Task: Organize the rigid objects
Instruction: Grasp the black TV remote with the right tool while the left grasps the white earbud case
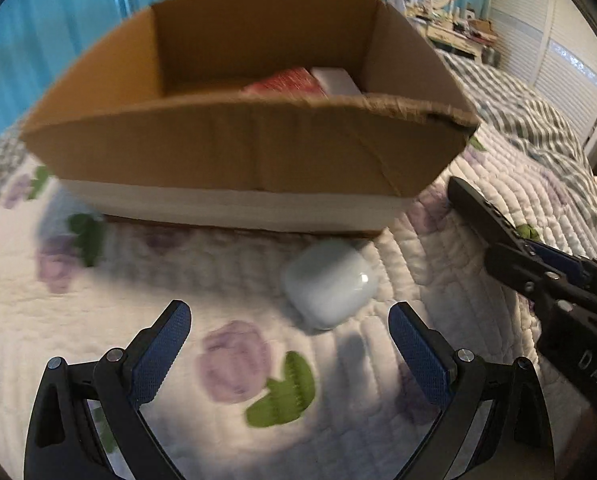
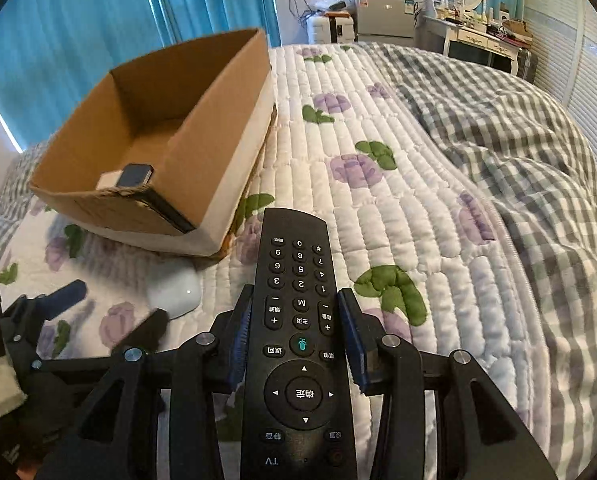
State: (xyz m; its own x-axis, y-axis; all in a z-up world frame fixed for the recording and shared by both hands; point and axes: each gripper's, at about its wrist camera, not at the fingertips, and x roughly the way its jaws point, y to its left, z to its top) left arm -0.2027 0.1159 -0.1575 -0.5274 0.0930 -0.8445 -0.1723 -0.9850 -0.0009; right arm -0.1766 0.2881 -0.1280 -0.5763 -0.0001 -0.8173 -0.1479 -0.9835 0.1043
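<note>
Left gripper [image 1: 289, 322], fingers spread wide and holding nothing, faces the white earbud case [image 1: 330, 282], which lies on the quilt [image 1: 218, 276] just beyond and slightly right of its fingertips, near the front wall of the cardboard box [image 1: 238, 152]. Right gripper [image 2: 296, 320] pinches the TV remote [image 2: 296, 340] across its width, the remote's long axis running forward along the fingers; the box sits to its far left. The left gripper is judged nearer the case.
</note>
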